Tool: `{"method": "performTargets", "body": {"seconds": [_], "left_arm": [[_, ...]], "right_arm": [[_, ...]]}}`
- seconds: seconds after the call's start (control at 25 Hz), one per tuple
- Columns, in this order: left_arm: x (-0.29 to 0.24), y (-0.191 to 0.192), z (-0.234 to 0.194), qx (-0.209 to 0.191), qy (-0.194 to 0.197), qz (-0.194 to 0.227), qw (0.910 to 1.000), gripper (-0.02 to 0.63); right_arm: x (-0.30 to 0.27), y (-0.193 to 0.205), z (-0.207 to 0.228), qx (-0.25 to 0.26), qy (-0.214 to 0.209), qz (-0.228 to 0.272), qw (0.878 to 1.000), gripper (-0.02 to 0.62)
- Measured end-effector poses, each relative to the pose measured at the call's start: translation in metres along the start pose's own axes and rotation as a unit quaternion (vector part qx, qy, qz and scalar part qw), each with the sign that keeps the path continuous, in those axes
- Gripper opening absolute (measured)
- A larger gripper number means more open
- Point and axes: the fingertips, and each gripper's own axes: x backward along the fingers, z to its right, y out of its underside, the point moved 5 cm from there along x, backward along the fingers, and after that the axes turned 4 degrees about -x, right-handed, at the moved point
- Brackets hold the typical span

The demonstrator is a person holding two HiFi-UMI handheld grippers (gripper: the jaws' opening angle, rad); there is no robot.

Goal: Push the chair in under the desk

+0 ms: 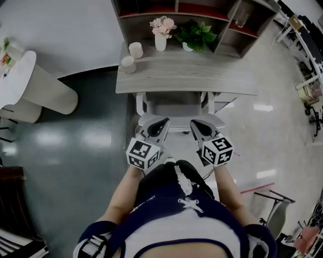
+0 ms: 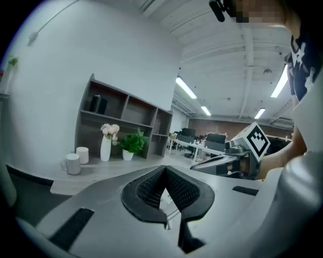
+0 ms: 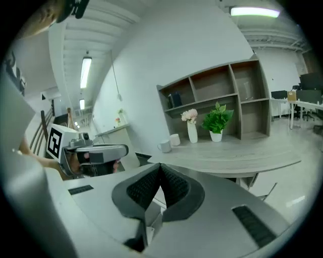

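Note:
A white chair point(image 1: 174, 107) stands with its seat partly under the grey wooden desk point(image 1: 186, 80); its backrest point(image 1: 176, 122) faces me. My left gripper point(image 1: 162, 122) is shut, with its tip over the left part of the backrest's top. My right gripper point(image 1: 195, 123) is shut too, over the right part. I cannot tell whether either tip touches the chair. In the left gripper view the jaws point(image 2: 165, 168) meet with nothing between them, and the desk point(image 2: 101, 174) lies ahead. The right gripper view shows the same closed jaws point(image 3: 160, 165) in front of the desk point(image 3: 237, 156).
On the desk stand two white mugs point(image 1: 131, 56), a white vase of pink flowers point(image 1: 160, 39) and a green plant point(image 1: 197, 33), below a shelf unit point(image 1: 202, 10). A white round table point(image 1: 30, 80) is at the left. Metal frames and furniture point(image 1: 275, 206) crowd the right.

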Motion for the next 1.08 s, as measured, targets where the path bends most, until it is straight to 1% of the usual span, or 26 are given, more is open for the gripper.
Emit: {"method": "performTargets", "body": {"seconds": [0.12,0.4,0.52,0.64,0.8,1.08], "left_arm": [[0.003,0.002,0.008,0.001,-0.005,-0.006,1.0000,0.009],[0.008,0.018,0.026,0.007,0.017,-0.026,0.9995,0.009],[0.011,0.026,0.027,0.007,0.016,-0.033,0.9993,0.009],[0.013,0.033,0.026,0.008,0.011,-0.039,0.9991,0.009],[0.014,0.034,0.026,0.011,0.011,-0.041,0.9990,0.009],[0.009,0.038,0.029,0.000,0.011,-0.048,0.9988,0.009]], "right_arm": [[0.003,0.001,-0.016,-0.014,-0.011,0.010,1.000,0.009],[0.002,0.013,-0.029,-0.011,0.002,-0.003,1.000,0.009],[-0.001,0.014,-0.034,-0.007,0.007,-0.007,1.000,0.009],[-0.004,0.016,-0.040,0.002,0.000,-0.017,1.000,0.009],[-0.004,0.018,-0.042,0.011,-0.002,-0.027,1.000,0.009],[-0.005,0.019,-0.036,0.008,-0.006,-0.023,1.000,0.009]]}}
